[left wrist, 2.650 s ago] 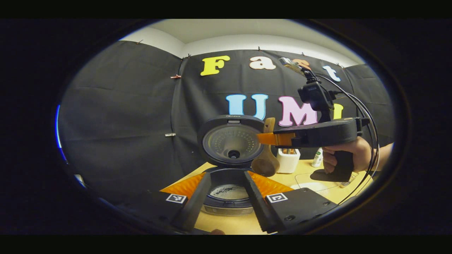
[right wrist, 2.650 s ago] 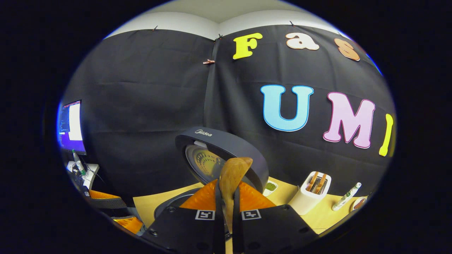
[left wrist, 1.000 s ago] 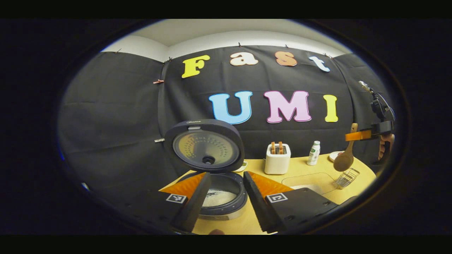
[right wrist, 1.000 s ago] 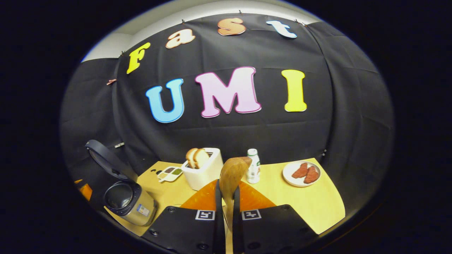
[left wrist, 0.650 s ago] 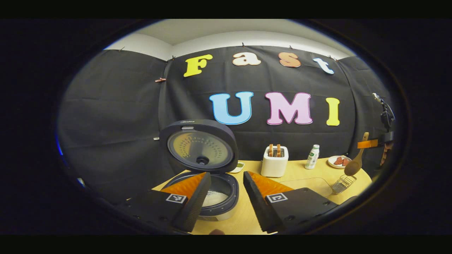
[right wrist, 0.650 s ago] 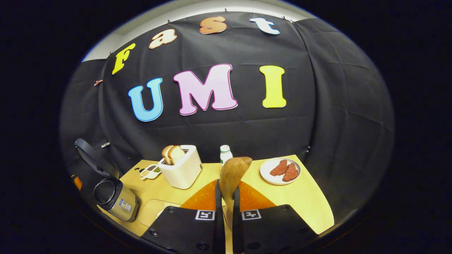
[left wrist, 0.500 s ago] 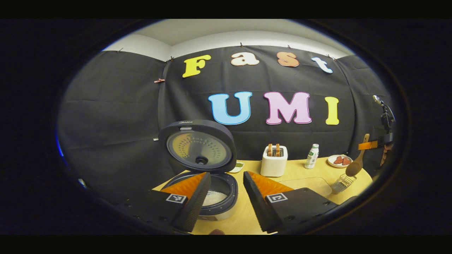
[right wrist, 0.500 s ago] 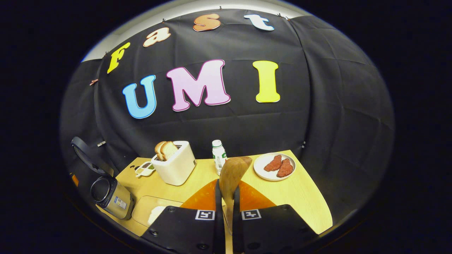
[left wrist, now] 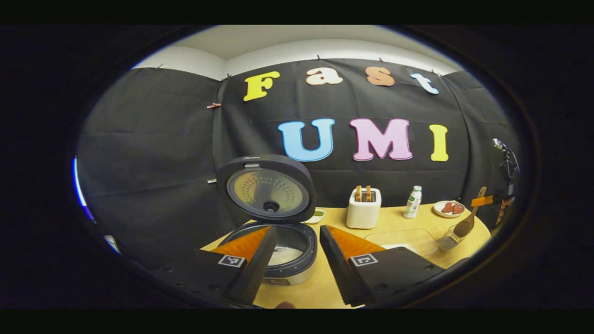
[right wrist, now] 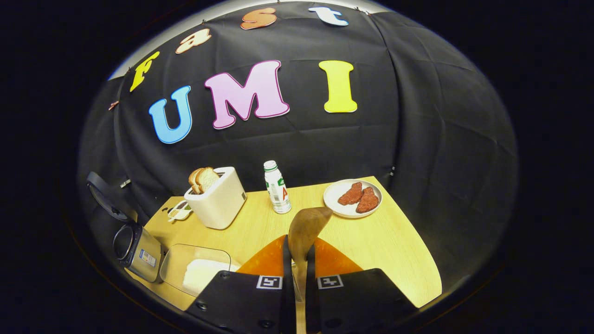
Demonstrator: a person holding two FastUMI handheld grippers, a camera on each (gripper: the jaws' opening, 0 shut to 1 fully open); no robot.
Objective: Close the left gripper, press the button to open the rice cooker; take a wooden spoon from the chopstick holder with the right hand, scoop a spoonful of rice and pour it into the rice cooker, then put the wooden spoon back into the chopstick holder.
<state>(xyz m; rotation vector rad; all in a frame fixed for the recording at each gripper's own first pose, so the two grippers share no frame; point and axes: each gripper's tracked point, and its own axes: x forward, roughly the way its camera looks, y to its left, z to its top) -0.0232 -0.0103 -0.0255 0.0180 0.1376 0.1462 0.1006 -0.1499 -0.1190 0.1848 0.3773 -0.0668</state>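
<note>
The rice cooker [left wrist: 278, 260] stands with its lid [left wrist: 267, 190] raised, and white rice lies in its pot. My left gripper [left wrist: 294, 271] hovers open just in front of it, nothing between its fingers. At the far right my right gripper [left wrist: 482, 201] is shut on the handle of the wooden spoon [left wrist: 465, 225], whose bowl hangs just above the wire chopstick holder [left wrist: 448, 239]. In the right gripper view the right gripper [right wrist: 297, 260] clamps the wooden spoon [right wrist: 304, 229], bowl pointing forward over the table. The rice cooker [right wrist: 137, 250] sits at the left edge there.
A clear container of rice [right wrist: 199, 273] lies beside the cooker. A white toaster with bread [right wrist: 218, 197], a small bottle [right wrist: 277, 188], a small sauce dish [right wrist: 178, 211] and a plate with meat [right wrist: 352, 197] stand along the back of the yellow table [right wrist: 394, 250].
My right gripper has carried the spoon from over the cooker to the table's right end and lowered it towards the wire holder. The left gripper has stayed open by the cooker.
</note>
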